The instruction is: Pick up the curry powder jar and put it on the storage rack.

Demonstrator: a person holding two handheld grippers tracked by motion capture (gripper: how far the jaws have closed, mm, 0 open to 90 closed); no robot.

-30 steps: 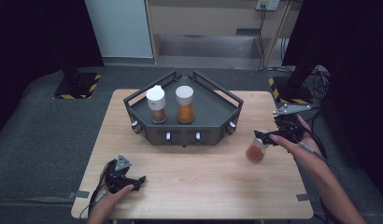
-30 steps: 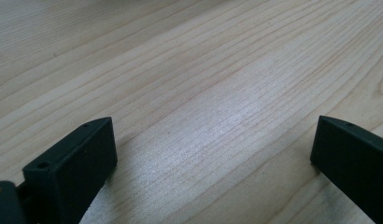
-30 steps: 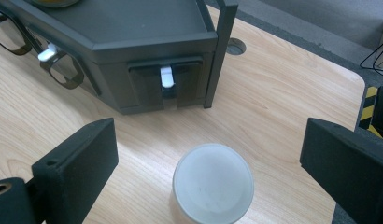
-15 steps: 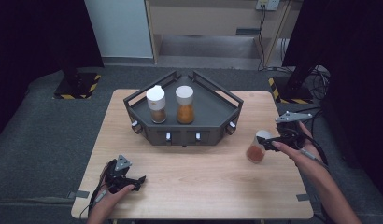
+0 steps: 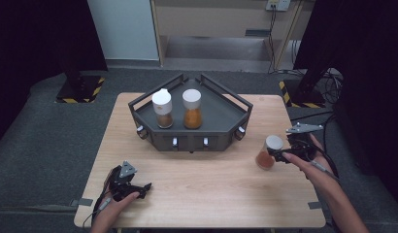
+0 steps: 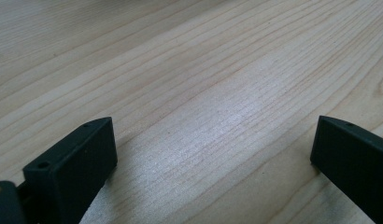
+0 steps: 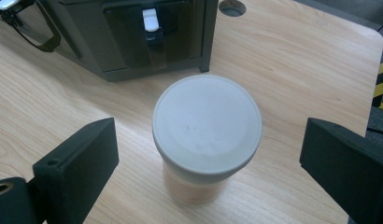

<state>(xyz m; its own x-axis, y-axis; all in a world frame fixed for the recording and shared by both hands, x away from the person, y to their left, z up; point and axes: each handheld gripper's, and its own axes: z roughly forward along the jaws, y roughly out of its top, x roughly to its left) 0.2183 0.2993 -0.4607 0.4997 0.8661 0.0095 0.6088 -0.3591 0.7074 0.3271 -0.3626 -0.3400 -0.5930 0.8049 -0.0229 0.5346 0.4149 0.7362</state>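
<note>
Wood table [image 5: 202, 184] | R claw [image 7: 206, 158] lower vs prior, open astride jar [image 7: 206, 135] | L claw [image 6: 213, 154] open, unmoved

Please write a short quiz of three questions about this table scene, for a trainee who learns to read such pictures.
1. True or false: the right gripper presses its pads on the white-lidded jar.
2. How many white-lidded jars stand in the dark tray? A) one B) two C) three
3. What lies between the jaws of the left gripper?

Key:
1. False: the jaws stand apart from the jar, with a gap on both sides.
2. B.
3. Nothing but the bare wooden table.
</note>
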